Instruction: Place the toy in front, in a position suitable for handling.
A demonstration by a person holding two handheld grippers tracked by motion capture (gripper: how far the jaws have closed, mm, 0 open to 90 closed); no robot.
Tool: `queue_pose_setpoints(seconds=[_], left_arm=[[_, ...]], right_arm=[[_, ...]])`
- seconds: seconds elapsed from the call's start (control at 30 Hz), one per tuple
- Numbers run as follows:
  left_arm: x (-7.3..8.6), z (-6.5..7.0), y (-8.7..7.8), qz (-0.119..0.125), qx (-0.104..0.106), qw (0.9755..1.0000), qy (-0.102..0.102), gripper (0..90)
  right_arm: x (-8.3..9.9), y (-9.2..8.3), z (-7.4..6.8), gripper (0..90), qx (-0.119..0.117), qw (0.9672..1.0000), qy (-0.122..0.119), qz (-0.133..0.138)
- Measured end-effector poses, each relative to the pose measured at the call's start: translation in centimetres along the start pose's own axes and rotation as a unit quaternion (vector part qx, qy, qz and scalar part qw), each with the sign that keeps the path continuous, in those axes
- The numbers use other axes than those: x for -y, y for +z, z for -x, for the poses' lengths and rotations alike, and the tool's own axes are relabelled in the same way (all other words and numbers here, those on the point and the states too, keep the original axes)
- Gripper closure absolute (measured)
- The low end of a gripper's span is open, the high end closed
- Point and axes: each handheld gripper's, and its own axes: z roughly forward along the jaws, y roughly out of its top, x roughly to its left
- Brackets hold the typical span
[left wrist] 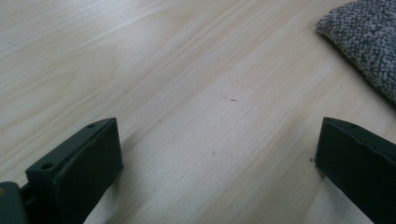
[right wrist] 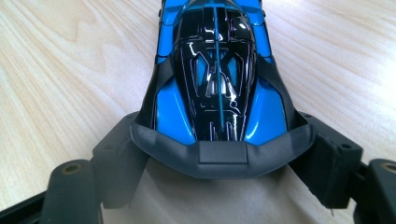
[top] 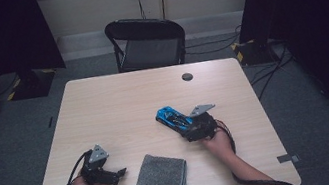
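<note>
Toy car between the right gripper's jaws on the tabletop

The right gripper has its jaws at the blue toy car's rear flanks; contact unclear. The left gripper rests wide open, empty, near a grey cloth.

Toy car's nose beyond top edge

no words to read, no numbers, no labels or brand names, no signs on anything in these pictures
</note>
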Motion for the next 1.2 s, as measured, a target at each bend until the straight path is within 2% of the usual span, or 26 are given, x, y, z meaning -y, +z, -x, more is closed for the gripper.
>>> queue_pose_setpoints(seconds=[0.13, 0.17, 0.2, 0.27, 0.37, 0.43, 0.47, 0.5, 0.53, 0.6, 0.63, 0.67, 0.83, 0.9, 0.93, 1.03, 1.1, 1.2], left_arm=[[0.0, 0.0, -0.3, 0.002, -0.001, 1.0, -0.005, 5.4], [-0.2, -0.1, -0.6, 0.003, -0.006, 0.9999, -0.011, 17.8], [-0.2, -0.1, -0.6, 0.003, -0.006, 0.9999, -0.011, 20.1], [-0.6, 0.0, -1.0, 0.014, -0.001, 0.9998, -0.017, 17.0], [-1.9, 0.7, -2.0, 0.044, 0.014, 0.9989, -0.005, 17.1], [-2.2, 0.9, -2.2, 0.049, 0.019, 0.9986, -0.005, 16.5], [-3.0, 1.7, -2.4, 0.054, 0.037, 0.9977, -0.016, 16.5], [-3.0, 1.7, -2.4, 0.054, 0.037, 0.9977, -0.016, 16.2], [-3.2, 2.0, -2.3, 0.052, 0.047, 0.9974, -0.019, 16.2], [-3.7, 2.9, -2.2, 0.05, 0.058, 0.9971, -0.008, 16.3], [-4.2, 3.7, -2.0, 0.05, 0.067, 0.9965, 0.01, 18.3], [-4.2, 3.7, -2.0, 0.05, 0.067, 0.9965, 0.01, 18.5], [-5.1, 6.1, -1.3, 0.05, 0.091, 0.9938, 0.04, 19.0], [-5.4, 7.2, -0.7, 0.043, 0.115, 0.9911, 0.052, 19.3], [-5.4, 7.2, -0.7, 0.043, 0.115, 0.9911, 0.052, 19.4], [-5.6, 8.0, -0.2, 0.038, 0.13, 0.989, 0.06, 19.4], [-5.8, 8.3, 0.0, 0.036, 0.145, 0.9868, 0.061, 26.4], [-5.9, 8.5, 0.3, 0.035, 0.151, 0.986, 0.061, 26.7]], right_arm=[[0.2, -0.2, 0.0, 24.4, -0.001, 1.0, 0.0, 0.0], [0.3, -0.3, 0.0, 24.4, 0.0, 1.0, 0.001, -0.001], [0.3, -0.3, 0.0, 24.4, -0.001, 1.0, 0.001, -0.001], [0.3, -0.3, 0.0, 24.3, 0.0, 1.0, 0.0, 0.0], [0.3, -0.3, 0.0, 24.3, -0.001, 1.0, 0.0, -0.001], [0.3, -0.3, 0.0, 24.3, -0.001, 1.0, 0.001, -0.001], [0.3, -0.3, 0.0, 24.3, -0.001, 1.0, 0.001, -0.001], [0.3, -0.3, 0.0, 24.3, -0.001, 1.0, 0.001, -0.001], [0.3, -0.3, 0.0, 24.3, 0.0, 1.0, 0.001, -0.001], [0.3, -0.3, 0.0, 24.3, -0.001, 1.0, 0.001, -0.001], [0.3, -0.3, 0.0, 24.3, -0.001, 1.0, 0.001, -0.001], [0.3, -0.3, 0.0, 24.3, -0.001, 1.0, 0.001, -0.001], [0.3, -0.3, 0.0, 24.3, -0.001, 1.0, 0.001, -0.001], [0.3, -0.3, 0.0, 24.3, 0.0, 1.0, 0.001, -0.001], [0.3, -0.3, 0.0, 24.3, 0.0, 1.0, 0.001, -0.001], [0.3, -0.3, 0.0, 24.2, 0.0, 1.0, 0.001, -0.001], [0.3, -0.3, 0.0, 24.2, 0.0, 1.0, 0.001, -0.001], [0.3, -0.3, 0.0, 24.2, 0.0, 1.0, 0.001, -0.001]])
